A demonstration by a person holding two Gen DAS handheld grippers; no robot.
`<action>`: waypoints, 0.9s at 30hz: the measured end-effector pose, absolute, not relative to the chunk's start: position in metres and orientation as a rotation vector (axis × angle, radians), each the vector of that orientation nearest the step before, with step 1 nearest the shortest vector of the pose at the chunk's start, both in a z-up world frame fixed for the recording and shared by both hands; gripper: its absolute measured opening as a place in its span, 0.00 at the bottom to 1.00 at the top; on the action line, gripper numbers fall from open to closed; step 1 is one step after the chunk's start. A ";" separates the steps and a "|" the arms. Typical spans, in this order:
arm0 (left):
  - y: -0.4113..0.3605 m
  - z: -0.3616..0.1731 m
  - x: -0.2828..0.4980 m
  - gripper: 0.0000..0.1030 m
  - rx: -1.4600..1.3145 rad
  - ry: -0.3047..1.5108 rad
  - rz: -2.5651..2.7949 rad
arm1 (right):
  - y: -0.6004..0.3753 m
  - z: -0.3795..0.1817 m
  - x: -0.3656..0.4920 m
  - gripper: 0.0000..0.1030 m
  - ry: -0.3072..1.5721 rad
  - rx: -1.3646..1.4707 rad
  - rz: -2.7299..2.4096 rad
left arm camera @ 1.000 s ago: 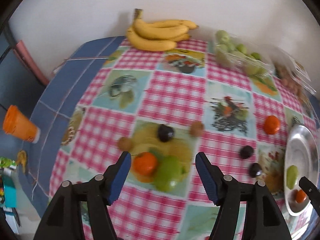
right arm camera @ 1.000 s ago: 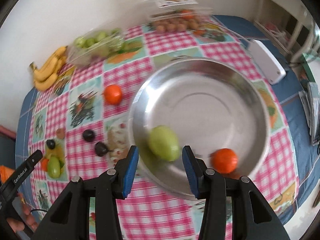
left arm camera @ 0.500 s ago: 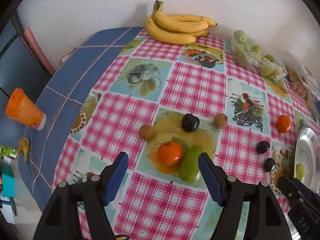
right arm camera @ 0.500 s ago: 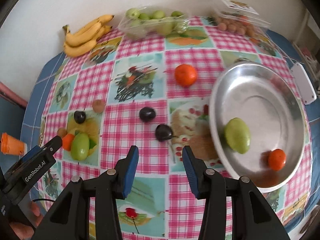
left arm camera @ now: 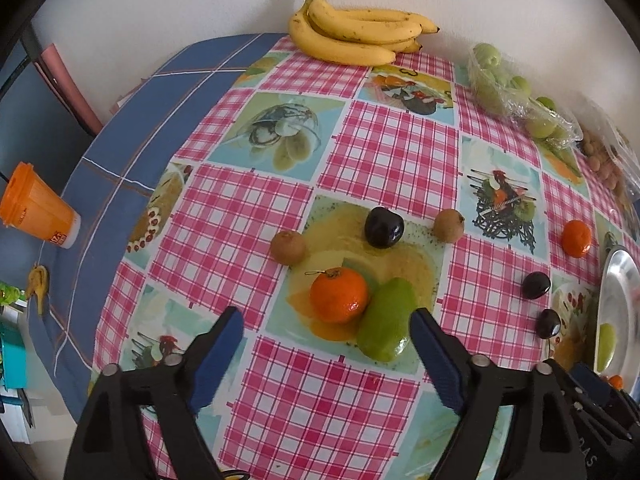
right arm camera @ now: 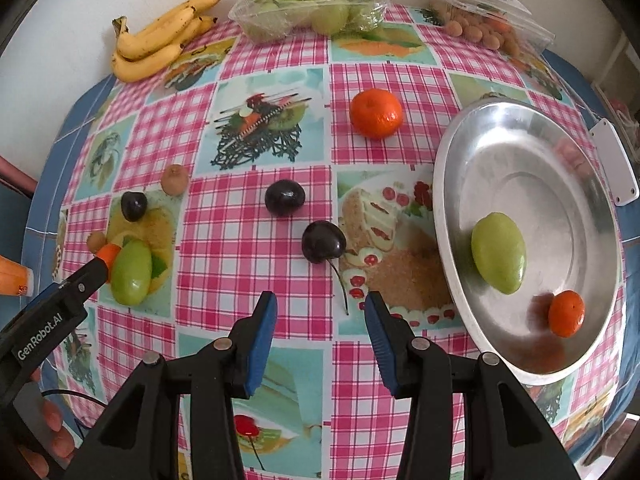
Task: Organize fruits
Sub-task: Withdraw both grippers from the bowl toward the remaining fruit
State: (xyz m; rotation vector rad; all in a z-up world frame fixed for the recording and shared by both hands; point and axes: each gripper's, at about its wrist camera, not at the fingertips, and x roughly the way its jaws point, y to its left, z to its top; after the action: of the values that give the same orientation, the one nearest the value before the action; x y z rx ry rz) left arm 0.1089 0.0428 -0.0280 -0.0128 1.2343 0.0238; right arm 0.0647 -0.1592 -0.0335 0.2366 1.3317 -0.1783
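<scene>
My left gripper [left arm camera: 326, 330] is open and empty, just short of an orange tangerine [left arm camera: 339, 294] and a green mango [left arm camera: 385, 325] that touch each other. A dark plum [left arm camera: 384, 227] and two brown kiwis [left arm camera: 288, 246] [left arm camera: 449, 225] lie beyond. My right gripper [right arm camera: 320, 312] is open and empty, just short of a dark cherry [right arm camera: 323, 241] with a stem. A second dark fruit [right arm camera: 285, 197] and a tangerine [right arm camera: 375, 112] lie further off. A steel plate [right arm camera: 452, 184] at the right holds a green mango [right arm camera: 498, 252] and a small tangerine [right arm camera: 566, 313].
Bananas [right arm camera: 156, 40], a clear tray of green fruit [right arm camera: 308, 8] and a clear box of brown fruit [right arm camera: 484, 24] line the wall. An orange cup [left arm camera: 36, 212] stands off the left table edge. A white device [right arm camera: 614, 160] lies right of the plate.
My right gripper swung left from over the plate to the cherry. My left gripper pulled back and rose a little from the tangerine and mango. Both stayed open.
</scene>
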 end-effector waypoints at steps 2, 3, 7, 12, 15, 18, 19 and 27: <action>0.042 -0.029 0.109 1.00 -0.007 1.229 0.023 | -0.160 -0.036 0.066 0.77 1.335 0.231 -0.183; 0.041 -0.029 0.109 1.00 0.000 1.225 0.024 | -0.160 -0.037 0.066 0.78 1.334 0.228 -0.185; 0.041 -0.030 0.110 1.00 0.008 1.222 0.029 | -0.163 -0.039 0.065 0.78 1.339 0.218 -0.194; 0.043 -0.032 0.110 1.00 -0.010 1.228 0.035 | -0.164 -0.041 0.064 0.87 1.347 0.214 -0.193; 0.046 -0.032 0.110 1.00 -0.030 1.227 0.035 | -0.163 -0.041 0.066 0.99 1.336 0.212 -0.185; 0.048 -0.032 0.111 1.00 -0.042 1.228 0.036 | -0.166 -0.037 0.064 0.99 1.316 0.232 -0.182; 0.048 -0.032 0.110 1.00 -0.048 1.229 0.036 | -0.167 -0.036 0.064 0.99 1.308 0.237 -0.182; 0.057 -0.026 0.111 1.00 -0.106 1.195 0.033 | -0.176 -0.029 0.066 0.99 1.270 0.294 -0.142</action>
State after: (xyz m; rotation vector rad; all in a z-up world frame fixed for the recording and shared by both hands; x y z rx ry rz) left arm 0.1114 0.0572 -0.0257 -0.1058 1.1950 0.0328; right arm 0.0660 -0.1764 -0.0292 0.2943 1.2696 -0.1420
